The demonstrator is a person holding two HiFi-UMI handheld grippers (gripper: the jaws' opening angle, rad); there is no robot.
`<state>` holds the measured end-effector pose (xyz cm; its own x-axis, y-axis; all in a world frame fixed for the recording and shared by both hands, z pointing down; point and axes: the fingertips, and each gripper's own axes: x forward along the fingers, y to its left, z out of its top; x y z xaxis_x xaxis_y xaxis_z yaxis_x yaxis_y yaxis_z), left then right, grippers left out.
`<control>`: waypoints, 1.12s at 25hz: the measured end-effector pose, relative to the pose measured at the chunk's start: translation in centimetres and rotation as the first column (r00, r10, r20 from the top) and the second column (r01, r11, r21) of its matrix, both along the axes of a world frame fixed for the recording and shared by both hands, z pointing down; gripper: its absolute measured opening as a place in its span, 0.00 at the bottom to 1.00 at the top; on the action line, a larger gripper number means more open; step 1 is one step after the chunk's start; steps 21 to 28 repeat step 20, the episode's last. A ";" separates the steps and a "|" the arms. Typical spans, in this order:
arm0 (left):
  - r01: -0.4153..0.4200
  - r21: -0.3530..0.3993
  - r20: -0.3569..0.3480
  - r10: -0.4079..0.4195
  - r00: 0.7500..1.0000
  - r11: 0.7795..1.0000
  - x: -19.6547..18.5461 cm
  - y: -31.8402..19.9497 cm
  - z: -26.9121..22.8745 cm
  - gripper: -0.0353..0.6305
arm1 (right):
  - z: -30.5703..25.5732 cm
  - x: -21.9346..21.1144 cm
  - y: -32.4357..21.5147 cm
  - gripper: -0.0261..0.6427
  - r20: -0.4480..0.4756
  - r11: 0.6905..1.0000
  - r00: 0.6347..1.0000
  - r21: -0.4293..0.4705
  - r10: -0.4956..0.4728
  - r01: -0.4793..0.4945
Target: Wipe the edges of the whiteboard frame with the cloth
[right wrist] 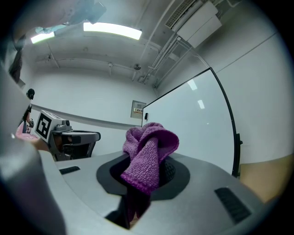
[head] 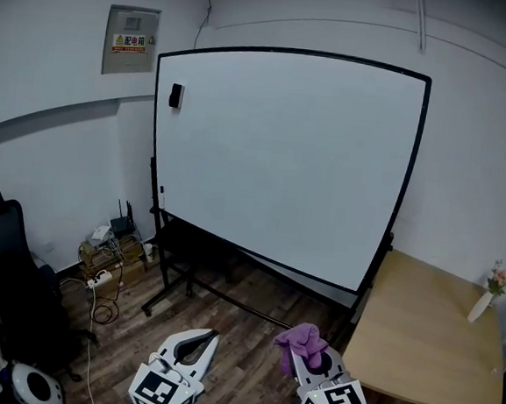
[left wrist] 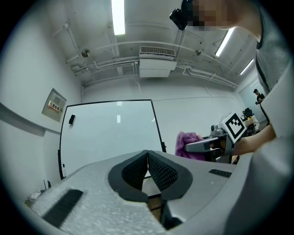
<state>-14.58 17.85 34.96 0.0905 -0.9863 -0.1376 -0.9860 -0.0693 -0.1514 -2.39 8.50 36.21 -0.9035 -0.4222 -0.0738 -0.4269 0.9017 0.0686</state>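
Note:
A large whiteboard with a black frame stands on a wheeled stand in the room's corner. My right gripper is at the bottom of the head view, well short of the board, shut on a purple cloth that bunches above its jaws. My left gripper is low at the left, its jaws closed together with nothing between them. The cloth and right gripper also show at the right of the left gripper view.
A wooden table with a vase of flowers stands to the board's right. A black office chair, boxes and cables sit at the left. A black eraser hangs on the board's upper left.

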 end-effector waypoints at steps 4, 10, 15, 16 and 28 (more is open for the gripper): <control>0.003 -0.001 0.001 -0.003 1.000 1.000 -0.1 0.3 0.0 0.08 | 0.1 0.0 0.3 0.14 0.001 1.000 1.000 0.001 -0.003 0.003; 0.015 0.004 0.012 -0.016 1.000 1.000 0.0 0.7 -0.1 0.08 | 0.1 0.4 0.7 0.14 0.004 1.000 1.000 -0.004 0.006 -0.006; 0.019 0.014 0.009 -0.019 1.000 1.000 -0.3 1.2 -0.2 0.08 | 0.0 0.3 1.1 0.14 -0.002 1.000 1.000 0.001 0.004 -0.004; 0.021 0.022 0.013 -0.021 1.000 1.000 -0.4 1.2 -0.3 0.08 | 0.1 0.3 1.1 0.14 -0.004 1.000 1.000 0.003 0.002 -0.002; 0.020 0.042 0.022 -0.021 1.000 0.999 -0.3 1.2 -0.3 0.08 | 0.1 0.5 1.1 0.14 -0.005 1.000 1.000 -0.003 0.003 -0.003</control>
